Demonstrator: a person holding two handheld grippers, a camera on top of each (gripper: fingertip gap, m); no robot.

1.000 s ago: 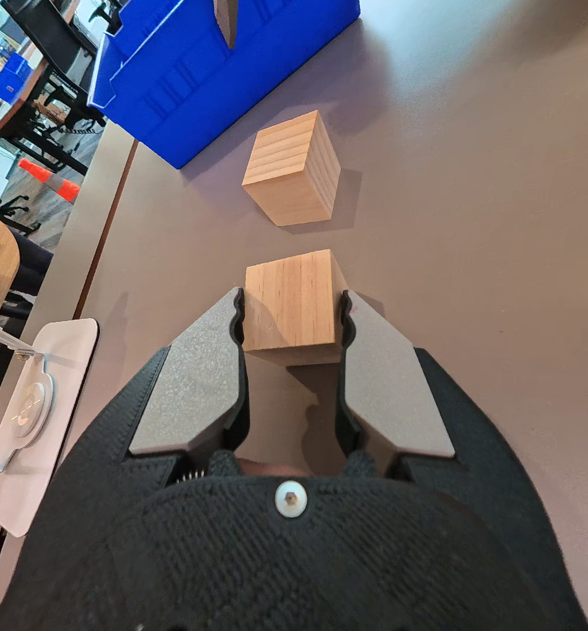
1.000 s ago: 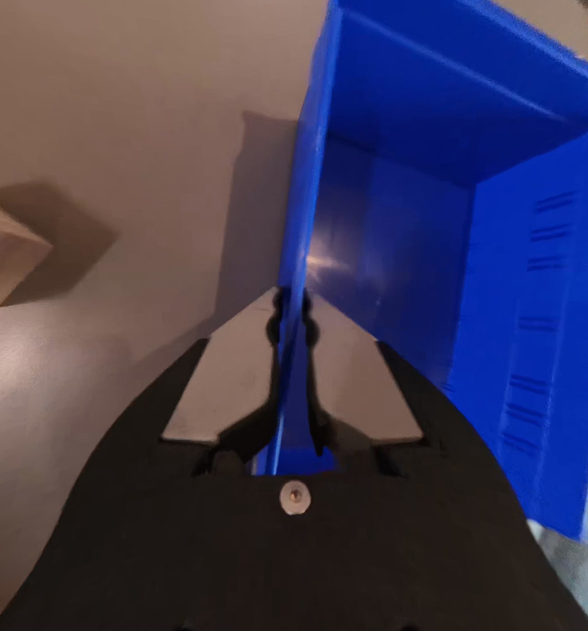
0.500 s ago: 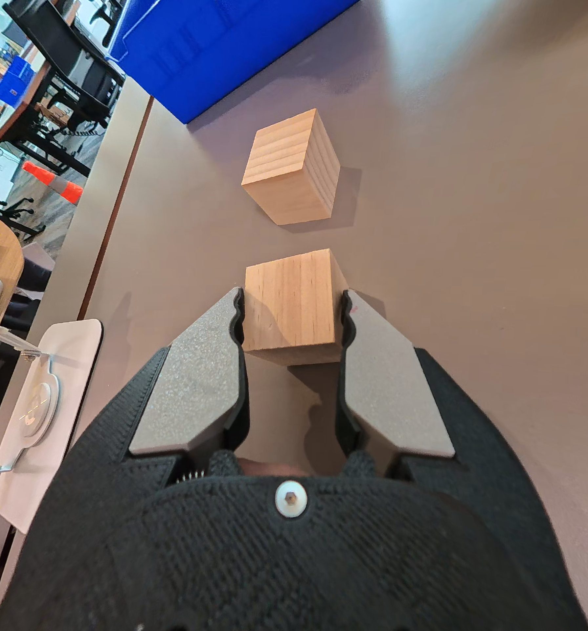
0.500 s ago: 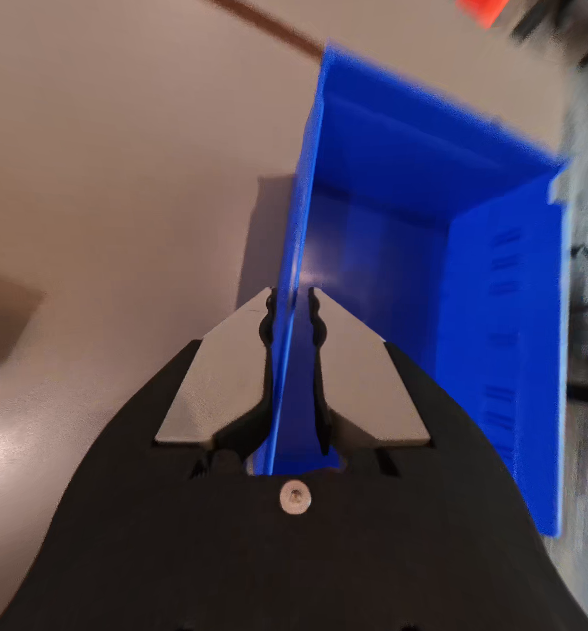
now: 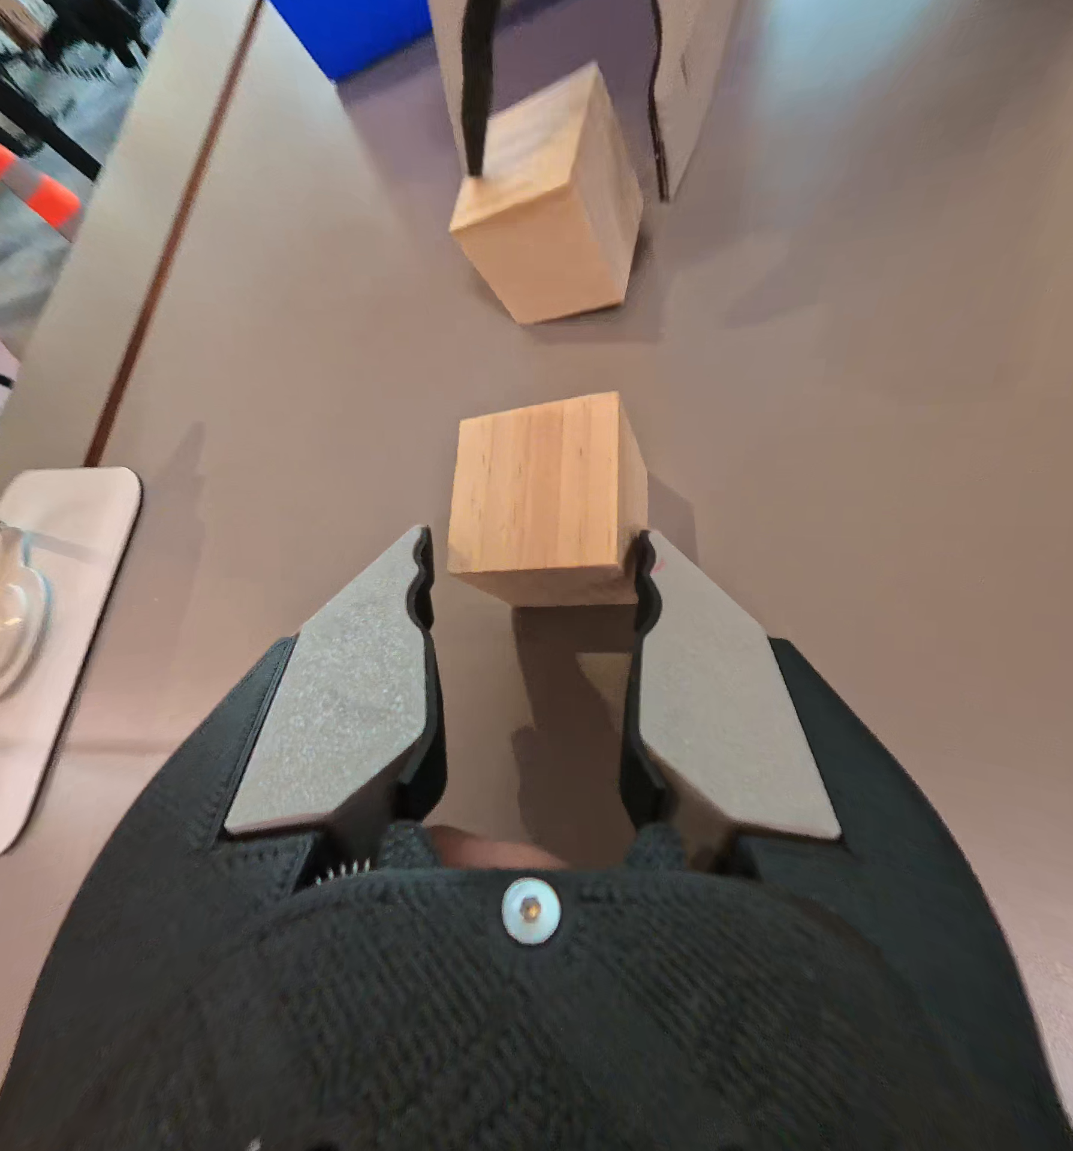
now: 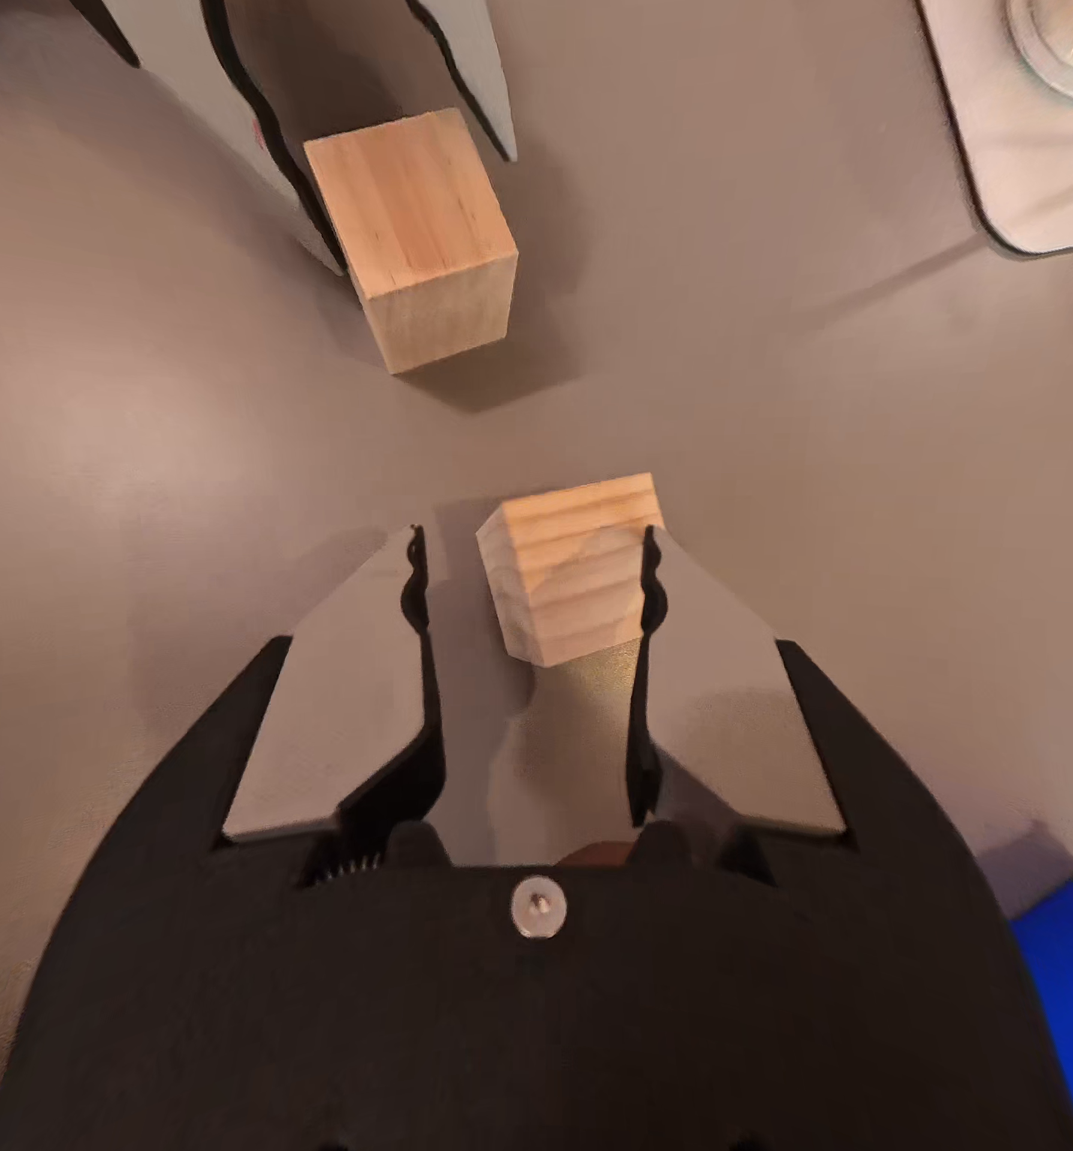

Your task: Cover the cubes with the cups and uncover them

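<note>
Cubes first: I am seeing two wooden ones resting well apart on the grey table point(image 5: 895, 436). My left gripper point(image 5: 531, 560) is straddling the near cube point(image 5: 543, 492), jaws apart with a gap at the left pad. My right gripper point(image 6: 531, 560) is straddling the other cube point(image 6: 568, 567), likewise unclamped. I am judging each cube needs centring before any squeeze. No cups are showing.
</note>
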